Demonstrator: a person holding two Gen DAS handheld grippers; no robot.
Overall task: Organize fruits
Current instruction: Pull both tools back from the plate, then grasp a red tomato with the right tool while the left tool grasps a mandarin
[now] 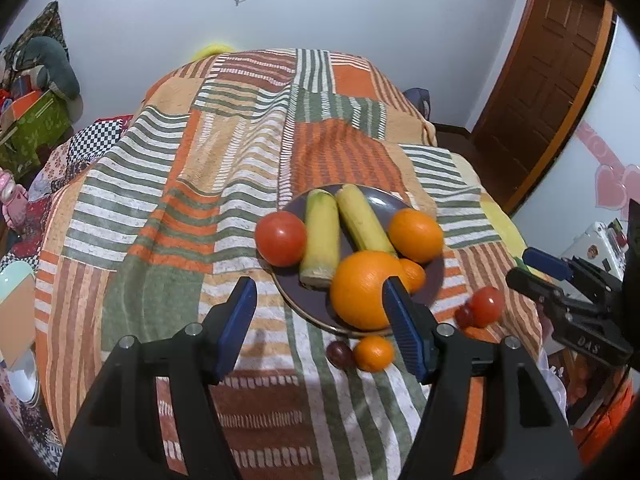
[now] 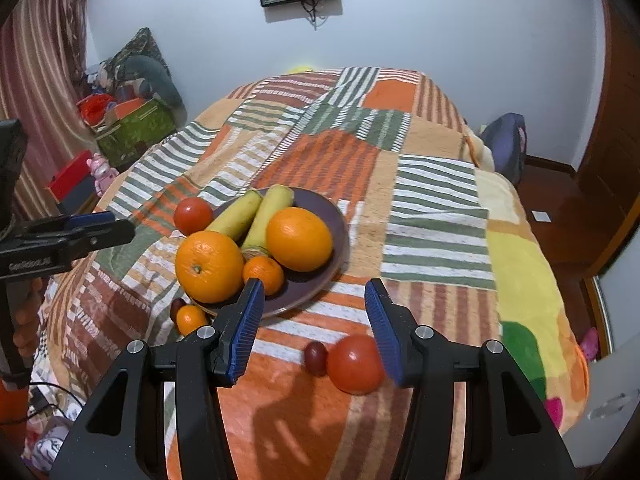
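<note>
A bed covered by a patchwork blanket of orange, green and white striped panels [image 2: 436,216] carries all task items.

A round dark purple plate [image 2: 336,216] rests on the blanket. It holds two yellow-green banana-shaped fruits [image 2: 236,216] lying side by side, a large orange [image 2: 209,266] at the near rim, a second large orange [image 2: 299,239] on the plate's right side in the right wrist view, and a small tangerine [image 2: 264,274] between them. A red tomato [image 2: 193,216] sits at the plate's far left edge, touching one of the yellow-green fruits.

Off the plate, a second red tomato [image 2: 355,364] lies on the blanket with a dark red grape [image 2: 316,358] touching its left side. A second small tangerine [image 1: 373,353] and a second dark grape [image 1: 340,354] lie together just below the plate's near rim.

Left gripper [image 1: 320,324]: fingers spread, nothing between the pads. The near-rim orange appears just behind the right finger; the loose tangerine and grape appear between the fingers, lower down on the blanket.

Right gripper [image 2: 318,328]: fingers spread, nothing pinched. The off-plate tomato lies below, beside the right finger's blue pad [image 2: 382,332]; contact cannot be determined. Its grape lies between the fingers.
</note>
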